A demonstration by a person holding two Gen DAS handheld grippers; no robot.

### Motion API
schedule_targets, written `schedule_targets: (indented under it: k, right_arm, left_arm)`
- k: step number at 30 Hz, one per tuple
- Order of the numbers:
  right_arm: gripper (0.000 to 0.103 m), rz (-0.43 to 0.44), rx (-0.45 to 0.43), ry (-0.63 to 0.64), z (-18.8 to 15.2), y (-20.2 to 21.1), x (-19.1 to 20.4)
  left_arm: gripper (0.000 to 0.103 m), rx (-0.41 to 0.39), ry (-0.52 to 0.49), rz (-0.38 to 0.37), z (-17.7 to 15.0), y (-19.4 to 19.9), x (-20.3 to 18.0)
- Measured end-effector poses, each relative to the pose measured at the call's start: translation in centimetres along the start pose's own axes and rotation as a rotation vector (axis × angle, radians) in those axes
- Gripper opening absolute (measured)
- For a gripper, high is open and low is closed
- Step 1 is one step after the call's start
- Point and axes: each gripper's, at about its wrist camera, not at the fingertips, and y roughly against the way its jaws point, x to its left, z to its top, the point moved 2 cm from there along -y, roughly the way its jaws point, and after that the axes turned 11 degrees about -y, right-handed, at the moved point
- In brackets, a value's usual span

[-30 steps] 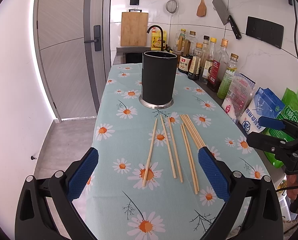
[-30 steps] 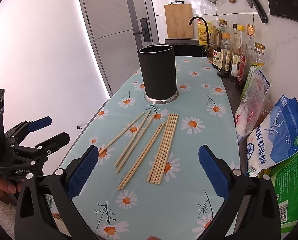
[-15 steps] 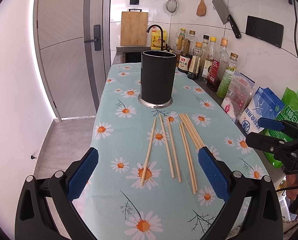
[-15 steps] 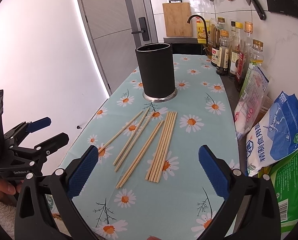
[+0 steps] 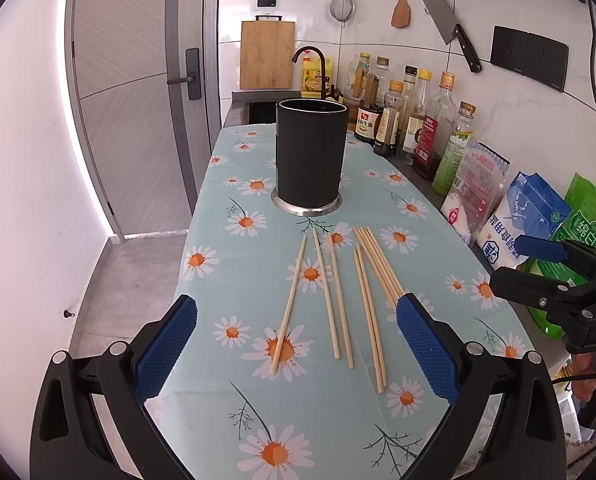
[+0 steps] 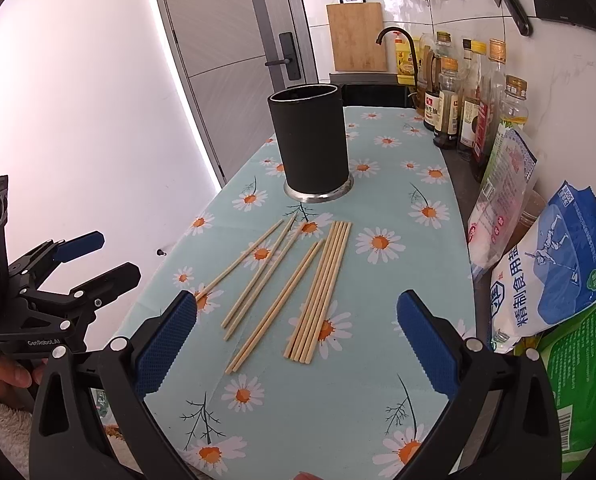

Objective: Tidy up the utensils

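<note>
Between the blue pads of the left gripper (image 5: pixel 296 348) there's only tablecloth and chopstick ends: jaws spread wide, holding nothing, hovering over the near end of the table. Same w/ the right gripper (image 6: pixel 296 344): jaws wide apart, nothing held, pads either side of the sticks' near ends but above them, no contact visible.

Chopsticks (image 5: pixel 340 296) lie flat on the daisy tablecloth (image 5: pixel 233 264), abt 10 bamboo sticks, all pointing roughly toward the holder. In the left wrist view: one lone stick at left, a pair beside it, then a longer pair, then a tight bundle fanning to the right, its near end hidden behind the right pad. In the right wrist view the bundle (image 6: pixel 320 292) sits closest to centre, sticks touching side by side; the looser ones splay off to the left.

Beyond the sticks' far tips, near but not touching, stands the black utensil holder (image 5: pixel 311 156), upright on a metal base ring, open top; inside can't be seen.

Along the right edge: sauce bottles (image 5: pixel 422 124) in a row by the wall, then bags (image 5: pixel 522 220) nearer. Cutting board (image 5: pixel 267 54) leans at the far end behind the tap; cleaver (image 5: pixel 450 26) and spatula hang on the tile.
</note>
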Motion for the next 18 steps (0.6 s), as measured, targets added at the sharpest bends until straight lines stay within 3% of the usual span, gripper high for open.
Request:
schedule_targets:
  k: [16,18]
  right_arm:
    - [0.099,0.012,0.027,-0.007,0.9,-0.1,-1.0]
    - [0.099,0.019,0.068,-0.009,1.2,-0.7,-0.8]
  left_arm:
    - [0.097,0.043,0.019,-0.04,1.2,-0.7,-0.3]
    - [0.097,0.063,0.007,-0.059,1.6,-1.2,-0.1]
